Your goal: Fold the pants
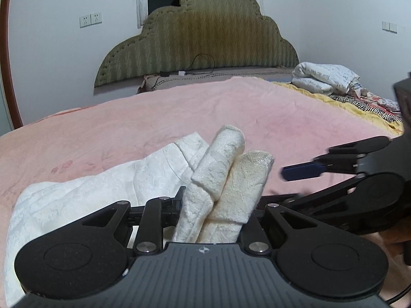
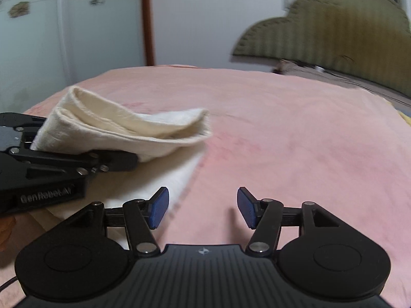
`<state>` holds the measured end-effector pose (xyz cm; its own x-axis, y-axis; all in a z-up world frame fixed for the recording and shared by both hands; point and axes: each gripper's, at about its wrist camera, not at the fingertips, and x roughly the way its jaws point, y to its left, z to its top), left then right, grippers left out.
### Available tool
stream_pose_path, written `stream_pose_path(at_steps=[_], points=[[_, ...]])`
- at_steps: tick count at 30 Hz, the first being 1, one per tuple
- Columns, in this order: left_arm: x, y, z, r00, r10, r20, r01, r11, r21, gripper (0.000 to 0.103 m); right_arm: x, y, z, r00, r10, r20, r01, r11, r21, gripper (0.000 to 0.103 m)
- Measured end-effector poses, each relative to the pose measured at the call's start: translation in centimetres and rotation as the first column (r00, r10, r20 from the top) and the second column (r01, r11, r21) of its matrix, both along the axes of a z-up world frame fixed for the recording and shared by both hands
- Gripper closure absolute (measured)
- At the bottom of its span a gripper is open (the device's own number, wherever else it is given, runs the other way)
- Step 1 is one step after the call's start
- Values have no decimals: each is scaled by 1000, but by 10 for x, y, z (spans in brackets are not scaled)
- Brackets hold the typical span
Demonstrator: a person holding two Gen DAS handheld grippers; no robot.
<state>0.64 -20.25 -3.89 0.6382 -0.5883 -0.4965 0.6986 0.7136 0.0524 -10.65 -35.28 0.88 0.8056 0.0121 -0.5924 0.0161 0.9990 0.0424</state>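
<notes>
The white textured pants [image 1: 84,195] lie on the pink blanket [image 1: 179,113], with folded cuff ends [image 1: 226,179] standing up between my left gripper's fingers. My left gripper [image 1: 218,205] is shut on the pants; its pads are hidden by cloth. In the right wrist view the pants [image 2: 123,131] hang folded from the left gripper [image 2: 113,160] at the left, a little above the blanket. My right gripper [image 2: 203,208] is open and empty, low over the pink blanket [image 2: 295,141], just right of the pants. It also shows in the left wrist view [image 1: 303,170].
A green upholstered headboard [image 1: 200,41] stands at the far end. A folded white quilt [image 1: 326,77] and patterned bedding [image 1: 364,105] lie at the far right. A cable and charger [image 1: 179,73] lie by the headboard. A wardrobe [image 2: 64,25] stands at the left.
</notes>
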Motion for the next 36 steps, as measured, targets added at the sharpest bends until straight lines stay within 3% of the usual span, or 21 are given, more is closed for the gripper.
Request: stream_pose_path(at_steps=[2, 6, 9, 11, 13, 15, 19, 21, 22, 23, 24, 26, 28, 29, 33, 36], points=[[-1, -1, 2, 1000, -15, -5, 15, 1000, 6, 75, -1, -8, 1, 999, -35, -10, 35, 999, -17, 45], [-16, 0, 11, 994, -112, 1, 112, 994, -10, 50, 2, -20, 6, 997, -84, 2, 84, 996, -17, 45], [-34, 11, 17, 979, -200, 45, 202, 979, -22, 35, 0, -22, 15, 989, -138, 44, 139, 990, -27, 44], [-40, 27, 25, 976, -199, 93, 202, 979, -25, 31, -1, -22, 24, 982, -167, 92, 169, 986, -15, 44], [-40, 49, 33, 978, -153, 139, 158, 987, -24, 26, -1, -18, 36, 975, -165, 150, 162, 986, 27, 43], [-32, 74, 37, 984, -61, 165, 66, 997, -25, 24, 1, -7, 41, 979, -104, 177, 96, 994, 55, 32], [-4, 113, 23, 979, 129, 155, -138, 989, 47, 25, 13, 20, 31, 992, 47, 119, -49, 999, 20, 29], [6, 118, 3, 988, 111, 110, -130, 976, 177, 28, 20, 28, 18, 996, 79, 32, -79, 997, -16, 29], [4, 120, -5, 990, 94, 108, -116, 968, 223, 37, 24, 29, 10, 997, 72, -11, -73, 996, -47, 29], [0, 122, -10, 991, 74, 114, -100, 965, 243, 40, 26, 29, 5, 998, 53, -27, -55, 996, -72, 28], [-4, 128, -10, 991, 59, 117, -84, 970, 227, 40, 25, 28, 4, 999, 31, -27, -33, 997, -74, 28], [-7, 143, 0, 993, 58, 99, -70, 990, 125, 36, 18, 24, 11, 1000, 9, 14, -8, 1000, -22, 28], [1, 154, 9, 991, 108, 81, -112, 993, 40, 18, 13, 18, 19, 998, 11, 57, -14, 999, 50, 28], [7, 157, 12, 985, 148, 84, -150, 988, 22, 14, 12, 15, 21, 998, 13, 65, -18, 997, 81, 28], [23, 152, 13, 958, 263, 115, -271, 960, 63, 12, 19, 24, 22, 997, 16, 72, -23, 995, 95, 28], [28, 145, 16, 950, 302, 82, -309, 947, 88, 12, 22, 45, 22, 991, 97, 90, -104, 991, 84, 28]])
